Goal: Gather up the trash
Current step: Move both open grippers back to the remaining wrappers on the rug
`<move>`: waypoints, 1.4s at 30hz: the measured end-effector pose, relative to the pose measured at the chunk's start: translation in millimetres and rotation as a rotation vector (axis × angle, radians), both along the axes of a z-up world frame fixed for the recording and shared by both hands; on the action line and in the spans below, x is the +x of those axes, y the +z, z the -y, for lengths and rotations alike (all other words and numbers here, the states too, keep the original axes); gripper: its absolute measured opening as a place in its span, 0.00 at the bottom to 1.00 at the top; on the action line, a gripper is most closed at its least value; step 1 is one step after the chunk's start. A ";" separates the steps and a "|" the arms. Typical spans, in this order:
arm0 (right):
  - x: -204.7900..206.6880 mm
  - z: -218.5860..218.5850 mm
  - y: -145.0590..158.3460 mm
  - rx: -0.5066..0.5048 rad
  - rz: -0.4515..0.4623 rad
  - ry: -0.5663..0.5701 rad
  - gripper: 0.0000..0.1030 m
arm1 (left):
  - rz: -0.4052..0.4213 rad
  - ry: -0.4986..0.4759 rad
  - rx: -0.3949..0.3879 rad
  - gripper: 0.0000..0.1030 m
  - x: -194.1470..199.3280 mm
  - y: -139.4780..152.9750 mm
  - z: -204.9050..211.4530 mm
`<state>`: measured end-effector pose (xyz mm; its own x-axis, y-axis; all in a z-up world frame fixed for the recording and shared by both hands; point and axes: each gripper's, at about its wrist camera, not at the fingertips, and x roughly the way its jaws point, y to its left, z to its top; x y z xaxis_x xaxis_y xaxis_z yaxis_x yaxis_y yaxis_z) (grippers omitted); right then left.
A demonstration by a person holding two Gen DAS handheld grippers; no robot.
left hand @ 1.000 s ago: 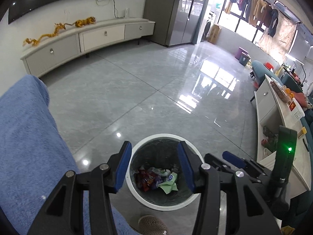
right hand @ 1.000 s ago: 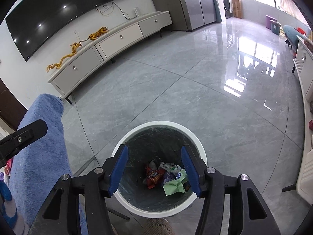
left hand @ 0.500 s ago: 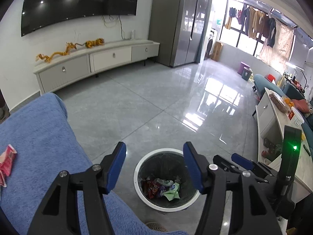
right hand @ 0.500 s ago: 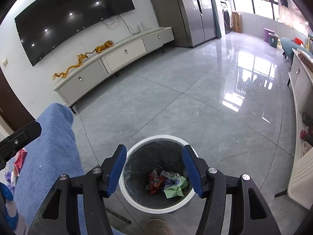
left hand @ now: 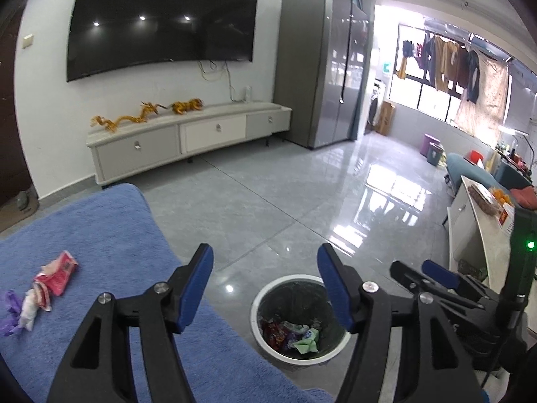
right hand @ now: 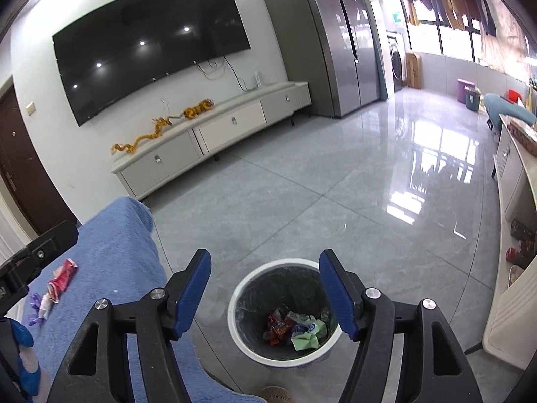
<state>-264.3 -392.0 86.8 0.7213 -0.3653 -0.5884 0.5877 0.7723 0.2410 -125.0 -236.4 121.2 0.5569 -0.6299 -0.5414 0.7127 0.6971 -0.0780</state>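
Both the left hand-held gripper and right hand-held gripper gape wide, empty. Remaining wrappers lie left of them on the blue blanket; the trash bin sits below. Light wrappers could slip from the pinch and miss the bin.

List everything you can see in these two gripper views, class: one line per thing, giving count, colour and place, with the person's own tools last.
trash bin: one, white rim, dark liner, on floor, wrappers inside.
red wrapper: one, red, on blue cover.
purple wrapper: one, purple, beside it.
blue cover: one, blue, left foreground.
television: one, black, on wall.
cabinet: one, pale, below television.
dragon ornament: one, gold, on cabinet.
refrigerator: one, grey, right of cabinet.
left gripper: one, black, blue pads, open.
right gripper: one, same colours, open above bin.
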 end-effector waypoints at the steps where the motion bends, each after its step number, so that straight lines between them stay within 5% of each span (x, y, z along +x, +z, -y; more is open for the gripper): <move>1: -1.2 -3.0 4.3 -0.009 0.007 0.002 0.64 | 0.011 0.011 -0.009 0.61 -2.0 4.3 -7.1; 25: -23.0 -84.3 67.1 -0.166 0.101 0.095 0.70 | 0.101 0.169 -0.122 0.61 -28.3 46.5 -120.8; 35: -11.4 -121.4 84.8 -0.233 0.110 0.150 0.70 | 0.135 0.245 -0.172 0.61 -22.4 48.7 -170.7; 42: 18.8 -141.8 89.6 -0.260 0.108 0.207 0.71 | 0.095 0.283 -0.139 0.61 8.0 31.2 -205.3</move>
<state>-245.6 -250.1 176.4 0.8490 -0.3324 -0.4108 0.3940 0.9162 0.0729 -117.0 -31.0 152.4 0.7646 -0.5066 -0.3983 0.5005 0.8562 -0.1283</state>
